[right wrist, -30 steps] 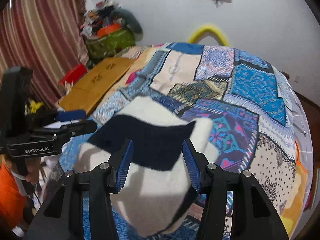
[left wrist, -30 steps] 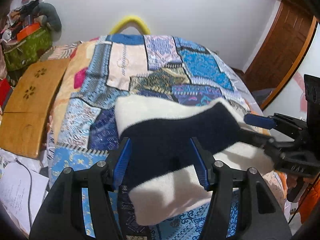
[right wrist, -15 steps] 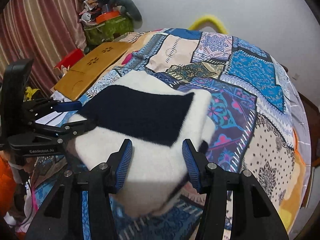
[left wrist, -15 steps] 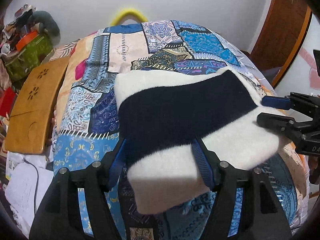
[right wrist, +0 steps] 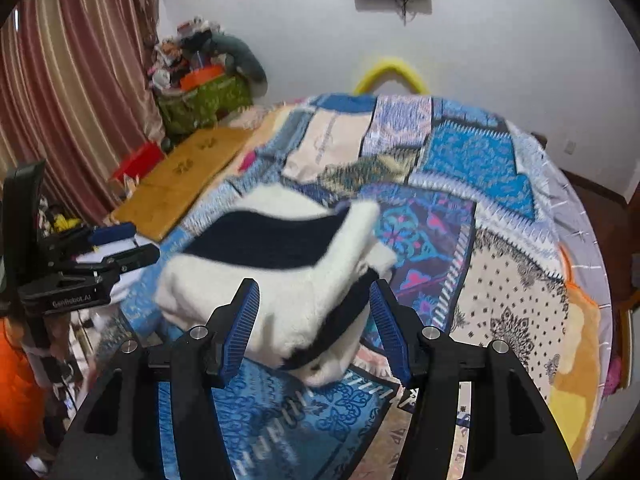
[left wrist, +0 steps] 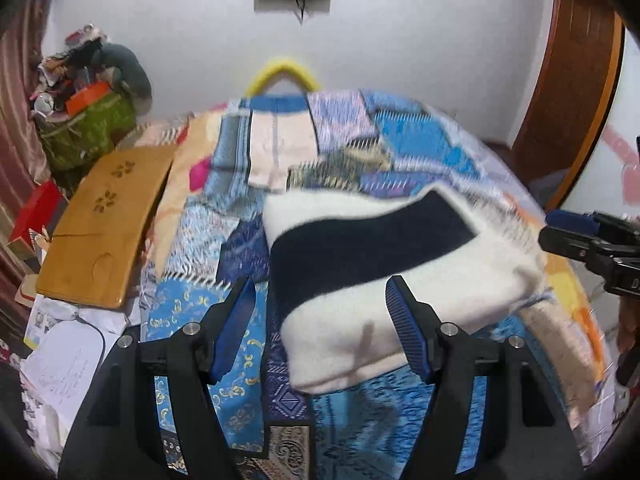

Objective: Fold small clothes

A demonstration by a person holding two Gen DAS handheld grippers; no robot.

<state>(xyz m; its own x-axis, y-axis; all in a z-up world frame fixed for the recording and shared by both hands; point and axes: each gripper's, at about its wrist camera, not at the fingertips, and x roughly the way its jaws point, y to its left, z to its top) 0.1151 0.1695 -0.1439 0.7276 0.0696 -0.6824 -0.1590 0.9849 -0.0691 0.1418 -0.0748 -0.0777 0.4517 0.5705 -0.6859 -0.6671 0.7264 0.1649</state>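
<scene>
A folded white fleece garment with a broad navy band [left wrist: 384, 264] lies on the patchwork bedspread [left wrist: 200, 304]. It also shows in the right wrist view [right wrist: 288, 276]. My left gripper [left wrist: 320, 320] is open, its blue pads just short of the garment's near-left corner. My right gripper [right wrist: 314, 320] is open, its pads either side of the garment's near-right end, not gripping it. The right gripper appears at the right edge of the left wrist view [left wrist: 592, 240]; the left gripper appears at the left of the right wrist view [right wrist: 100, 256].
A wooden lap table [left wrist: 104, 224] lies left of the bed, with papers [left wrist: 64, 352] below it. A green bag of clutter [left wrist: 88, 120] stands at the far left by a curtain [right wrist: 64, 80]. A wooden door [left wrist: 576, 88] is at the right.
Both grippers have let go of the garment and drawn back toward me. The garment, held up a second ago, now rests folded on the bedspread.
</scene>
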